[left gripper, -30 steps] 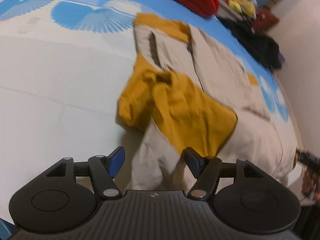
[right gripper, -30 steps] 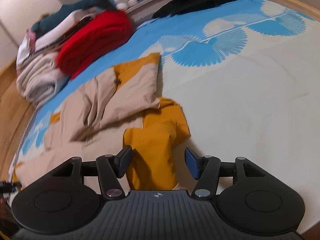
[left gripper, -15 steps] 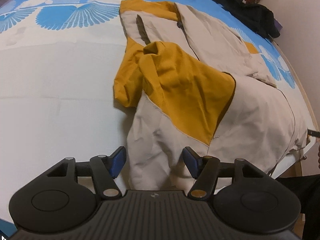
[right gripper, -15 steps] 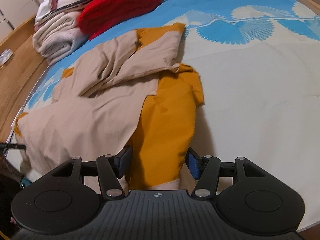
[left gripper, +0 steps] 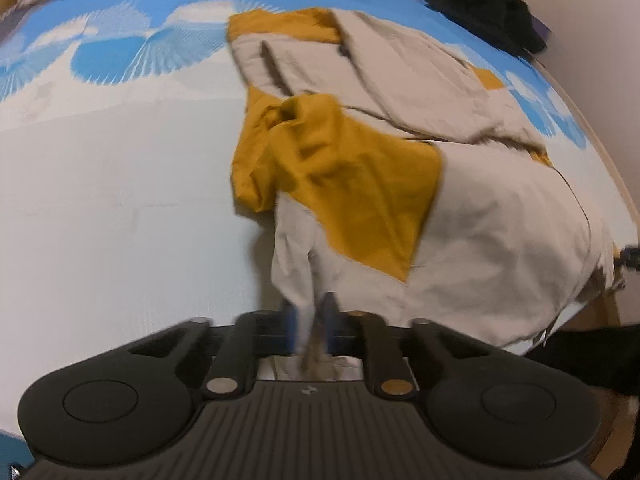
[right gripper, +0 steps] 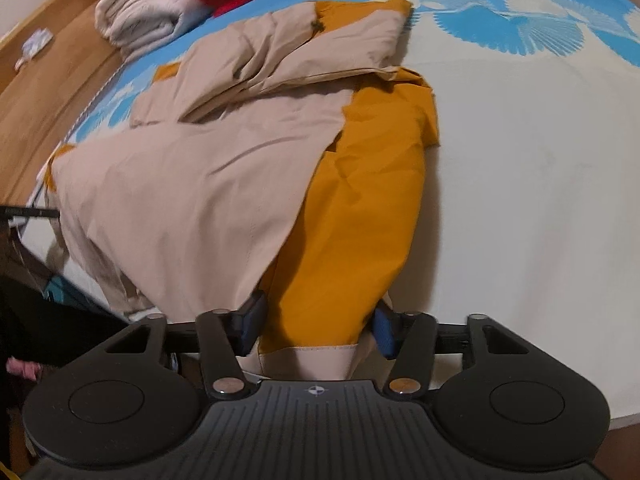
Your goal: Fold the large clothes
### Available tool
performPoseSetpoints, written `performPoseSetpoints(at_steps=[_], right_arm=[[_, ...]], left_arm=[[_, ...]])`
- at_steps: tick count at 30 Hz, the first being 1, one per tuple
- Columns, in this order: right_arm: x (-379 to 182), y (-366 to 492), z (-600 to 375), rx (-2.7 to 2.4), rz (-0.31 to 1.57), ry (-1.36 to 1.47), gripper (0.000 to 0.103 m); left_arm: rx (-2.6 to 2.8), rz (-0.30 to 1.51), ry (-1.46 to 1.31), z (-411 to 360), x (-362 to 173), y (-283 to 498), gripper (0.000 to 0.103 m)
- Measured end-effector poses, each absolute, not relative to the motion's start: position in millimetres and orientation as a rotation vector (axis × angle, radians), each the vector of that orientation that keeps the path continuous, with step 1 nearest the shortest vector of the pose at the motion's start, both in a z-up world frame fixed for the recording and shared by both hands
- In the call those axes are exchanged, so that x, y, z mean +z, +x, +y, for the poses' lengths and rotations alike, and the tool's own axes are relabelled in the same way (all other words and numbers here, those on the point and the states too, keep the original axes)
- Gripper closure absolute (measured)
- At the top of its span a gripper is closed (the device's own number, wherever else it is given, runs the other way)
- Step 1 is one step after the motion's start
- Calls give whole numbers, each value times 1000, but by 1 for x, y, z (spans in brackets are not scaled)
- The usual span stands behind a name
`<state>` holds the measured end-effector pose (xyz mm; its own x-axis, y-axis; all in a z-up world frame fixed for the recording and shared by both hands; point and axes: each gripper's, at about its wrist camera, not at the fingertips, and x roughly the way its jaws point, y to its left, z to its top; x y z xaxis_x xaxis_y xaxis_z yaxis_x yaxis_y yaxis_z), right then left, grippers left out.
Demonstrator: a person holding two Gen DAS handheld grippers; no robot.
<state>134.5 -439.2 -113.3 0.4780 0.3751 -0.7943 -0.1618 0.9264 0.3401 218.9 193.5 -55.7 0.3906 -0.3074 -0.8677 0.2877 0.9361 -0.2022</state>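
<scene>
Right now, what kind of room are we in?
Probably a bedroom: a bed with a blue-and-white patterned sheet, a beige and mustard garment spread on it, and folded clothes stacked at the far end.

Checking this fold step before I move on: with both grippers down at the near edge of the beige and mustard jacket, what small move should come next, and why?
Probably finish closing the right gripper. The left gripper has just closed and pinches beige fabric of the jacket. The right jaws have been closing around the mustard sleeve, yet they look short of a firm pinch, so lifting now could drop that side.
</scene>
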Motion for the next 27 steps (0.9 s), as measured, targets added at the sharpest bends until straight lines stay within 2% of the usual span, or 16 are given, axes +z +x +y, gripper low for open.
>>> performPoseSetpoints(at_steps=[1,2,3,5,15,20,27], right_arm=[[-111,134,-437,333,1018,209,67],[-109,133,-436,330,1011,189,84],[-105,132,-437,327,1003,188,93],[-92,128,-443,323,951,214,97],[-14,90,-479,327,649,488,102],[13,78,-479,367,575,539,103],[33,43,-483,372,496,624,103]], left_arm=[[-383,1093,-3,192,-51,217,98],[-388,1081,7,190,-46,214,99],[-393,1066,12,189,-40,212,99],[-408,1026,9,188,-24,204,100],[-484,874,-97,195,65,157,102],[-537,789,-143,216,109,119,103],[-577,736,-215,247,140,71,103]])
